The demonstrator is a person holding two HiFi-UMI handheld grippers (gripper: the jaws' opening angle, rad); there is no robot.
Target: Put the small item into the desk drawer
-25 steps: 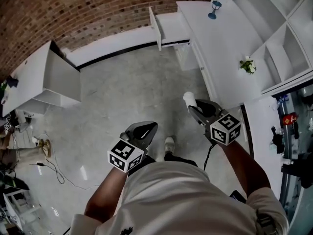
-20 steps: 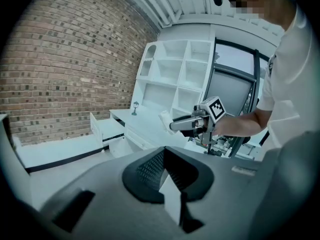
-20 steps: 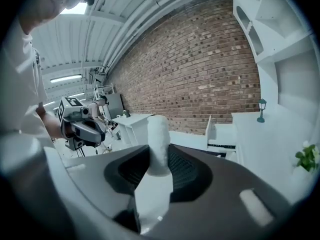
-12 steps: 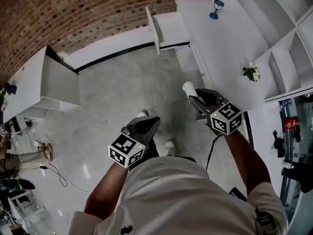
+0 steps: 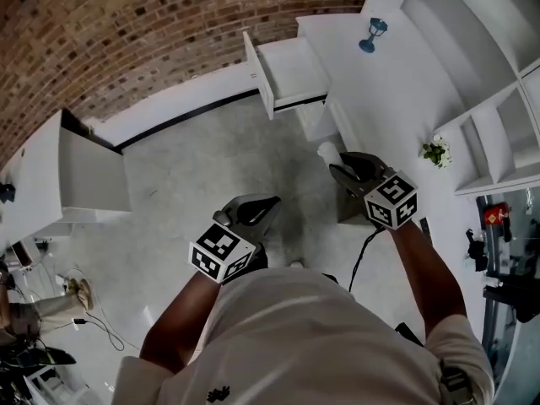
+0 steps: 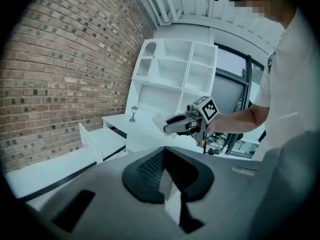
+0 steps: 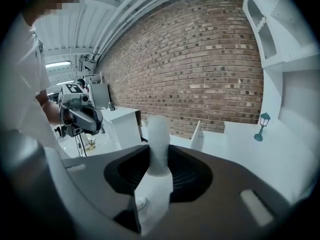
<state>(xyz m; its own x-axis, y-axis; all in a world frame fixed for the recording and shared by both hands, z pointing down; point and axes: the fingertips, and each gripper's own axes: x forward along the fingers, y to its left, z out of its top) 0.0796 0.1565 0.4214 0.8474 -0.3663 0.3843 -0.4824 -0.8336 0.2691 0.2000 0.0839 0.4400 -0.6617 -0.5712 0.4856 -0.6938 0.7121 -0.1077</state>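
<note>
Change: the open drawer [image 5: 295, 64] and the desk surface [image 5: 392, 87] sit closer than a second ago; both grippers have been carried toward them.
Meaning: this looks like the approach, with the drop still ahead.
Item: a white tube [image 5: 327, 153], clamped in the right gripper [image 5: 340, 165] jaws, over the floor and short of the drawer.
Axis: lengthwise along the jaws, its free end pointing toward the drawer.
Left gripper [image 5: 268, 202]: jaws together, empty.

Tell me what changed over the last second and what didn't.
The person has walked toward the desk: the open drawer looks nearer in the head view. Nothing was taken or let go. The right gripper stays shut on the white item; the left gripper stays empty.
</note>
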